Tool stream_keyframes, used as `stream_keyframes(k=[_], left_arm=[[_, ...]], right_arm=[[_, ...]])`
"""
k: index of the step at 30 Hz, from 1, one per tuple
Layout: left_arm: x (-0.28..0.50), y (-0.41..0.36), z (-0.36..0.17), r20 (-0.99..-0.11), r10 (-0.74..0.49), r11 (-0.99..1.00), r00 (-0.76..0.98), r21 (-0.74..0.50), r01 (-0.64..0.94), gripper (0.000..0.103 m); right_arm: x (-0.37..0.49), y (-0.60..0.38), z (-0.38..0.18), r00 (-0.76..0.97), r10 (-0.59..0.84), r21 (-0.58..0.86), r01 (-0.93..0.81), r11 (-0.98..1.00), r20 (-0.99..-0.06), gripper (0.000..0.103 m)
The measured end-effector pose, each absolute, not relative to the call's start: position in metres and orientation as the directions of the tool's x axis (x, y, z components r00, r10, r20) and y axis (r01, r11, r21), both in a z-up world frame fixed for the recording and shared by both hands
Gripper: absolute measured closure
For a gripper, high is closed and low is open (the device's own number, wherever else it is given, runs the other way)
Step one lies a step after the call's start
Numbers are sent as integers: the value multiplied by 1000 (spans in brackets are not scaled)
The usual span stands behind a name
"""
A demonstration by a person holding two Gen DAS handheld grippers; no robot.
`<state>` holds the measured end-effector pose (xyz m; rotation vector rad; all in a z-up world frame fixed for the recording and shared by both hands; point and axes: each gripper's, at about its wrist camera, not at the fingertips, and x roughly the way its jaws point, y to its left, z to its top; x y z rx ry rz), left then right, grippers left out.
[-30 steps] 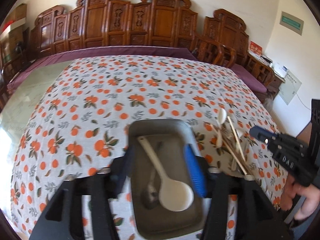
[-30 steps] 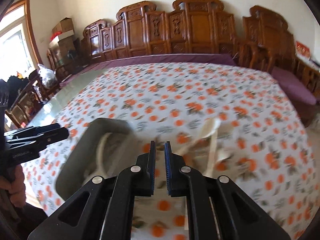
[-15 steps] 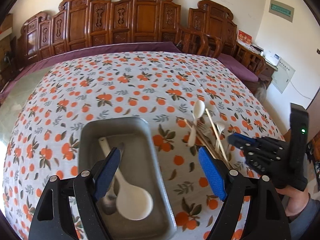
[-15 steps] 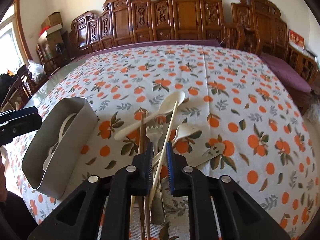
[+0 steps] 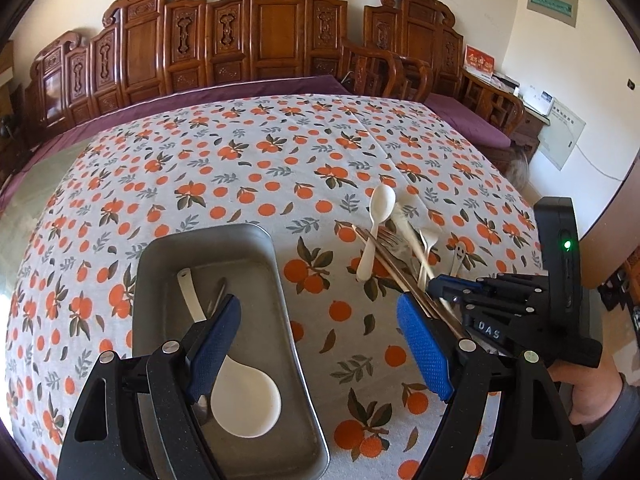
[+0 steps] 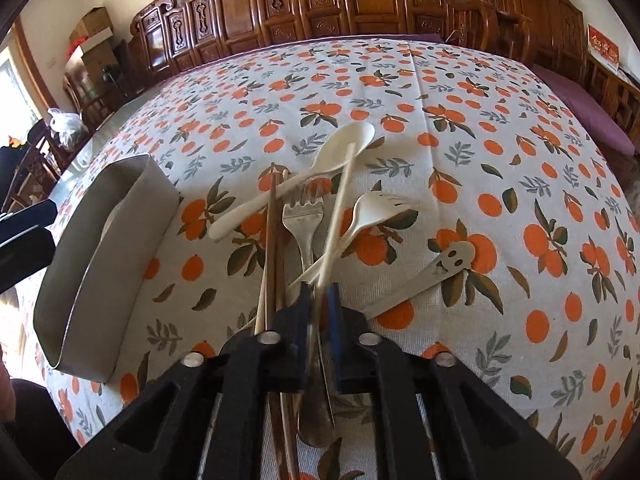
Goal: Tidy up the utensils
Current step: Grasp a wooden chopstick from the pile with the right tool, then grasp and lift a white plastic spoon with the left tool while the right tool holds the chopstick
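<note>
A grey metal tray (image 5: 256, 236) lies on the tablecloth and holds a white ladle (image 5: 244, 404) and a metal spoon. My left gripper (image 5: 320, 352) is open above the tray's right side. To its right lies a pile of utensils: white spoons (image 6: 344, 148), a metal fork (image 6: 304, 216), brown chopsticks (image 6: 274, 240), a pale chopstick (image 6: 336, 216) and a smiley-face spoon (image 6: 452, 260). My right gripper (image 6: 318, 300) is low over the pile's near end, its jaws nearly closed around the pale chopstick. The tray (image 6: 100, 248) stands left of the pile.
The table wears an orange-fruit cloth (image 5: 280, 152). Carved wooden chairs (image 5: 260, 32) line the far side. A purple cushioned bench (image 5: 468, 120) is at the right.
My left gripper has opened wide and shifted right off the tray. My right gripper has dropped onto the utensil pile and taken the pale chopstick between its jaws.
</note>
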<state>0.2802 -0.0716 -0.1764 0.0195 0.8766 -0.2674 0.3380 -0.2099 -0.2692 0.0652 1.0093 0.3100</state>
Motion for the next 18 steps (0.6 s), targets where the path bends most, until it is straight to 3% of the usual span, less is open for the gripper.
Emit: stream_keyframes(k=[10, 18], left_arm=[[277, -91, -183, -767, -226, 963, 601, -84, 254, 26], [272, -116, -184, -770, -221, 956, 598, -49, 290, 26]], right_arm=[[333, -252, -239, 587, 282, 229, -165, 959, -758, 97], [341, -274, -244, 599, 246, 220, -119, 968, -762, 97]])
